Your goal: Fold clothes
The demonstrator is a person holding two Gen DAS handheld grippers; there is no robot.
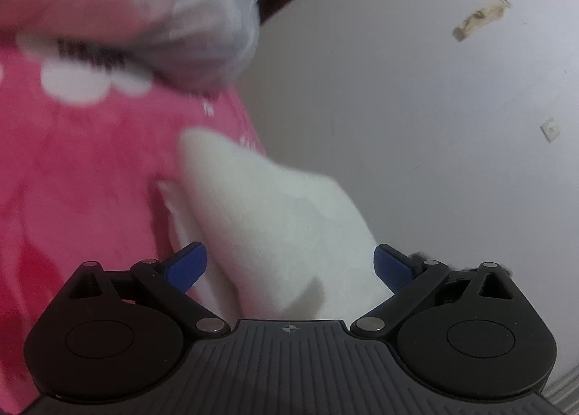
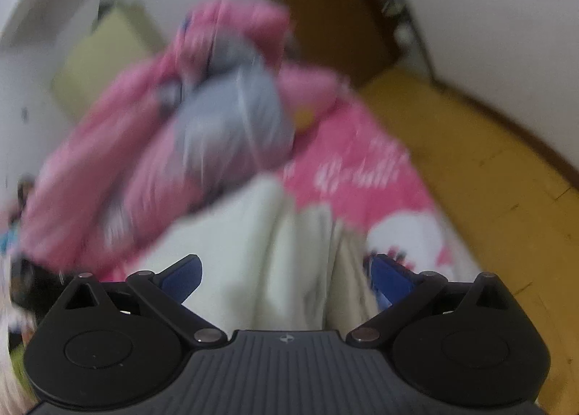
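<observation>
Nearest the lens, left tool spread wide, blue pads clear of the white garment lying between them; right tool likewise wide over the same pale cloth, nothing gripped; garment spread on the pink bedspread, apparently laid out flat for folding; heaped pink and grey clothes behind, probably awaiting a turn; white script on the bedspread and dark lettering on the grey cloth too blurred to read.

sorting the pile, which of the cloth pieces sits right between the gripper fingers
The white cloth; the pink printed fabric and grey garment lie farther off.
</observation>
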